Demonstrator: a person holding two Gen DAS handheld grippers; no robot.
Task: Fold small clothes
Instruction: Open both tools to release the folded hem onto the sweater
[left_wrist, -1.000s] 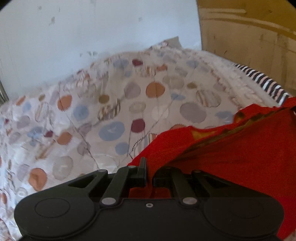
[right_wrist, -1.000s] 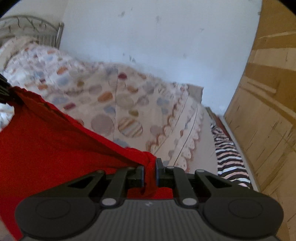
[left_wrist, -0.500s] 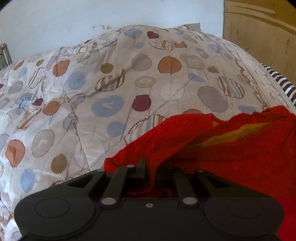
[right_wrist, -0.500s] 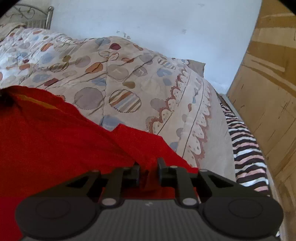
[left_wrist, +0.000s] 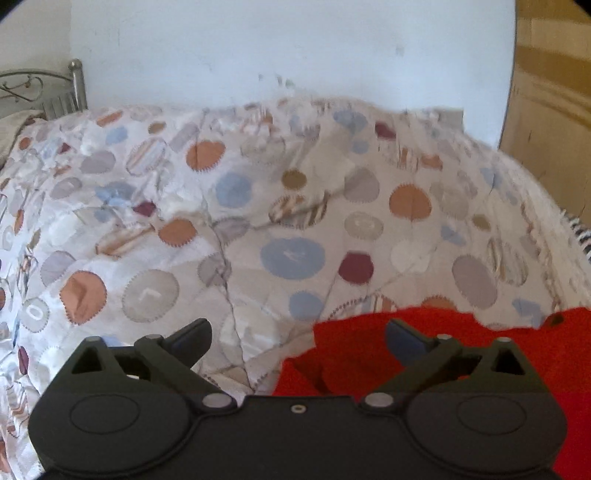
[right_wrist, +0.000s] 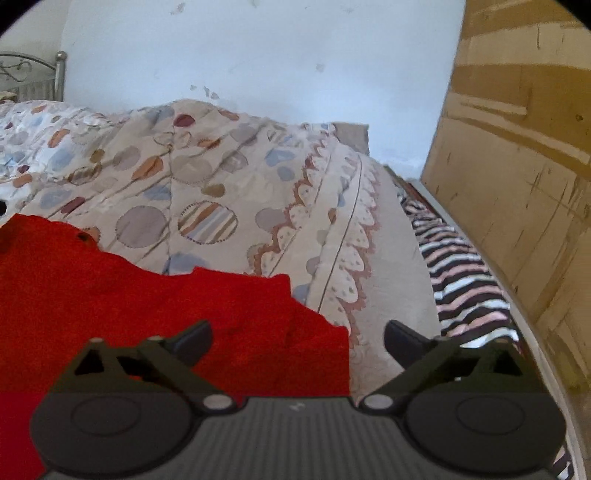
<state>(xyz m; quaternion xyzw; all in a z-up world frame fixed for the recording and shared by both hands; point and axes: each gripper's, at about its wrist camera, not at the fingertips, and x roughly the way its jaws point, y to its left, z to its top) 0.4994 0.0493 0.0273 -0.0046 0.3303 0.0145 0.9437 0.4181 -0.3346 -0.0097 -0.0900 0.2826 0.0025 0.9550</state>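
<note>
On top of the spotted quilt (left_wrist: 280, 229) my red garment (right_wrist: 110, 291) is lying flat, bunched a bit along its far edge. My left gripper (left_wrist: 298, 334) is spread wide with nothing in it, its left finger over the quilt and its right finger over the garment's left corner (left_wrist: 369, 354). Same deal with my right gripper (right_wrist: 297, 334): wide apart, empty, the garment's right corner between the fingers. Off to the right there's a striped cloth (right_wrist: 461, 273) along a wooden panel (right_wrist: 517, 166), and a white wall (left_wrist: 295, 55) behind the bed.
</note>
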